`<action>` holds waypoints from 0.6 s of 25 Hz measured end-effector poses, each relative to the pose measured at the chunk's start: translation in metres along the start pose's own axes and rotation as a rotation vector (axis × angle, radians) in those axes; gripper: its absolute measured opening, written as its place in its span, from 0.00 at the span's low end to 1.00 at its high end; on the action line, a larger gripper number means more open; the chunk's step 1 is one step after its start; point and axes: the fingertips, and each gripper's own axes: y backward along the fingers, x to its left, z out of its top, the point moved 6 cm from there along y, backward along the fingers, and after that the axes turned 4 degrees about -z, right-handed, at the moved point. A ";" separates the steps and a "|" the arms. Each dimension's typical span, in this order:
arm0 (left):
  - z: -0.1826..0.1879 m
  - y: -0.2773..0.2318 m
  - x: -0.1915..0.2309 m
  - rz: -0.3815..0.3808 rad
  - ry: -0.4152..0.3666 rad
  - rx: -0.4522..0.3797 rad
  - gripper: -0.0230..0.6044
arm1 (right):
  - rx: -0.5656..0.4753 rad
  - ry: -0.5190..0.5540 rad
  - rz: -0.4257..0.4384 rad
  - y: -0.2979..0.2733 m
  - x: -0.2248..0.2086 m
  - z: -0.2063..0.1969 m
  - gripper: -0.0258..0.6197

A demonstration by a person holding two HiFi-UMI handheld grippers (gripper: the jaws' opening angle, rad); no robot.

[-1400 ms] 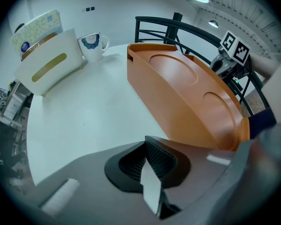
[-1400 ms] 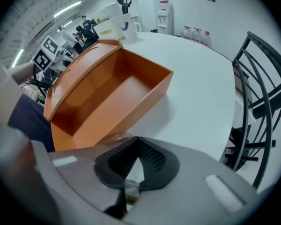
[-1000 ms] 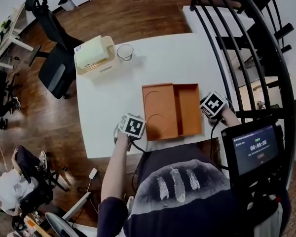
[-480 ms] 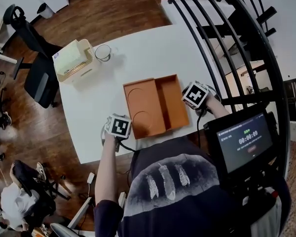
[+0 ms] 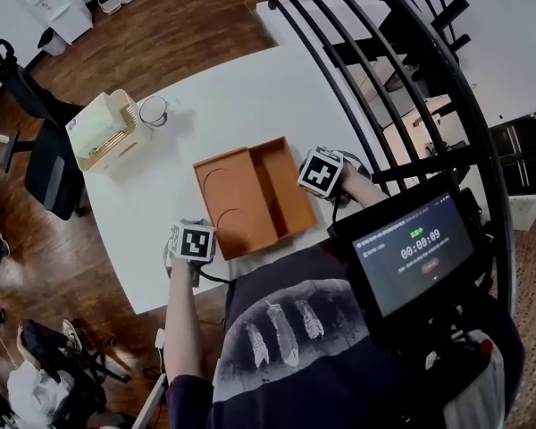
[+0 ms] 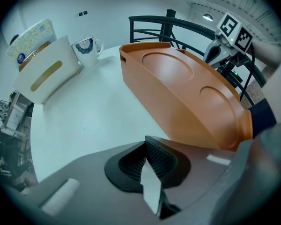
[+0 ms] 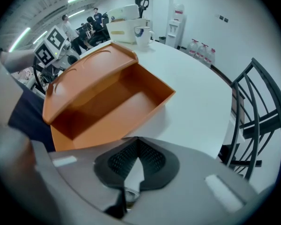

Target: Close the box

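White table: open orange box near person's edge; tissue holder, mug far-left corner.

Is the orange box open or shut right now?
Open. The lid is swung out to one side of the orange box, and the right gripper view looks straight into its empty inside.

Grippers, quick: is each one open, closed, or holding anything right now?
Left gripper: closed, jaws together, holding nothing.
Right gripper: closed, jaws together, holding nothing.

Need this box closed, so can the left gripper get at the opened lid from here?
Probably yes: the left gripper sits just beside the lid, only table between; its jaws are shut.
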 end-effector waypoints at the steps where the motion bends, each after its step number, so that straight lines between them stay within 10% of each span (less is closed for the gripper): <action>1: 0.000 -0.001 0.000 -0.001 -0.001 -0.001 0.06 | 0.002 -0.002 0.007 0.000 0.002 0.000 0.05; 15: 0.003 0.000 -0.002 -0.002 0.004 -0.015 0.06 | -0.020 0.025 0.010 0.003 0.012 0.012 0.05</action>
